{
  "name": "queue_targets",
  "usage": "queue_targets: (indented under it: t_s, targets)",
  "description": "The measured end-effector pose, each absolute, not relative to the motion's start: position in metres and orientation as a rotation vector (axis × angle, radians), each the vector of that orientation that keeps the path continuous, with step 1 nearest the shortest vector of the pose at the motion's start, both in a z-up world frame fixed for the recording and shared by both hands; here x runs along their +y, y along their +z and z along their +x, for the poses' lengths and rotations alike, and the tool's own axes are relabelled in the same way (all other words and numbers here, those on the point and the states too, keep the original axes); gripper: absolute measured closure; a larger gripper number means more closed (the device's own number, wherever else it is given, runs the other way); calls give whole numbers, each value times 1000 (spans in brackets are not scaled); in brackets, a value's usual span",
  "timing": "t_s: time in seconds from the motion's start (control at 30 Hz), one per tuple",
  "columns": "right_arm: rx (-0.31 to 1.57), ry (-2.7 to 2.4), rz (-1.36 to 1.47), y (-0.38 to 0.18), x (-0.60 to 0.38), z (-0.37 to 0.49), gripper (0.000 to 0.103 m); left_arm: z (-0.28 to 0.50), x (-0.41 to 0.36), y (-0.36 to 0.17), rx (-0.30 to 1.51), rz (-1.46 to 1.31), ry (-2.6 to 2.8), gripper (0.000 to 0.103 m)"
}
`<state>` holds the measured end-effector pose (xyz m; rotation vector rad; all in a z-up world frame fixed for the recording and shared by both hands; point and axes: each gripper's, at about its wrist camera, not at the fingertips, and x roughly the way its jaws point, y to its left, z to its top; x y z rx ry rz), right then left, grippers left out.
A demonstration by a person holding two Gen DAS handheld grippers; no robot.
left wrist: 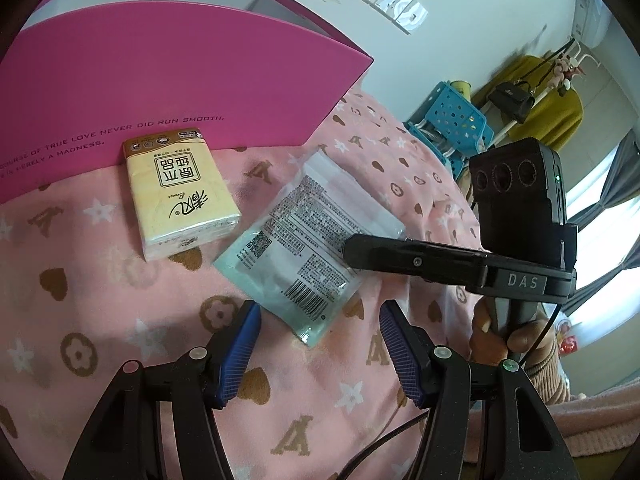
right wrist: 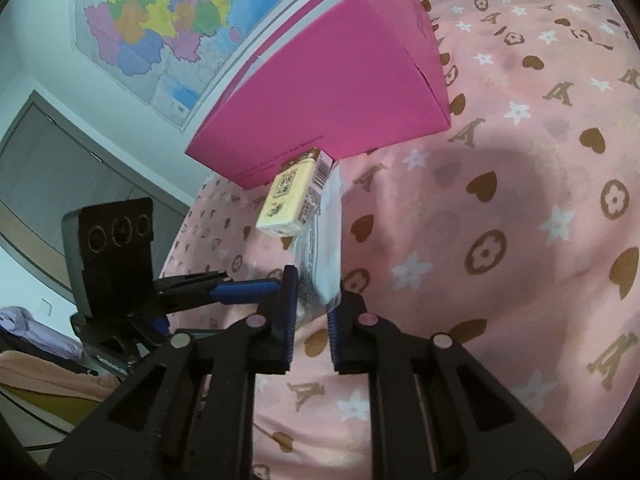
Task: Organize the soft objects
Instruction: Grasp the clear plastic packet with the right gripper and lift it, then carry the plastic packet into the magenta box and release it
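A yellow tissue pack (left wrist: 180,196) lies on the pink blanket against the pink box (left wrist: 160,92). A pale green wet-wipe packet (left wrist: 304,240) lies to its right, printed side up. My left gripper (left wrist: 320,320) is open, its blue pads either side of the packet's near corner, just above it. My right gripper (left wrist: 352,254) reaches in from the right at the packet's right edge. In the right wrist view my right gripper (right wrist: 314,304) has its jaws narrowly apart around the packet's edge (right wrist: 322,256); the tissue pack (right wrist: 294,200) and pink box (right wrist: 328,92) lie beyond.
The pink patterned blanket (left wrist: 100,320) covers the bed. A blue perforated basket (left wrist: 456,120) and a rack with a yellow garment (left wrist: 544,104) stand beyond the bed's right side. A map (right wrist: 172,12) hangs on the wall behind the box.
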<state>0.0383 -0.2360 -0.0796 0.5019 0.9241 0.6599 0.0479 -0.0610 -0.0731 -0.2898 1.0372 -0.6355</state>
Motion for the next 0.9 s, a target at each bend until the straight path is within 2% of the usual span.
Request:
queue_targets:
  t_s: [0.73,0.8,0.9]
  targets:
    - [850,787,689,-66,-240,40,90,49,-45,-69,1025,-375,-693,39]
    - [847,779,676,-63,-238,40,90,50,-44,-65,1015,-379,-697,42]
    - [827,777,652,-56,-236,41,90,52,-43,-58,997,-399,-705,54]
